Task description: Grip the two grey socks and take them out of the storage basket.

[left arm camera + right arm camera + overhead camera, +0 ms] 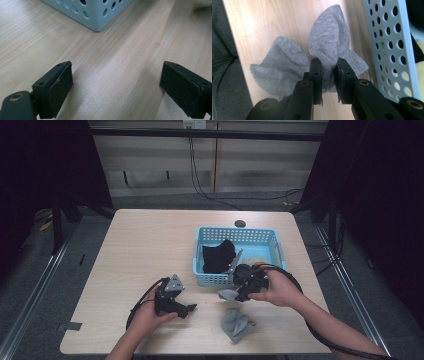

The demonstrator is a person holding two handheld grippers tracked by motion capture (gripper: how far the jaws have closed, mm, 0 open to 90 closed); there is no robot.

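Right now your right gripper [327, 72] is clenched on a fold of a grey sock [329, 42], holding it just above the table [145, 250] beside the front wall of the blue basket [212, 279]; a second grey sock [236, 324] lies on the wood nearer to you, just below that hand. Your left gripper [115, 85] rests low over bare wood with its jaws spread wide and nothing between them, near the basket's corner. Inside the basket lies a black cloth [218, 256].
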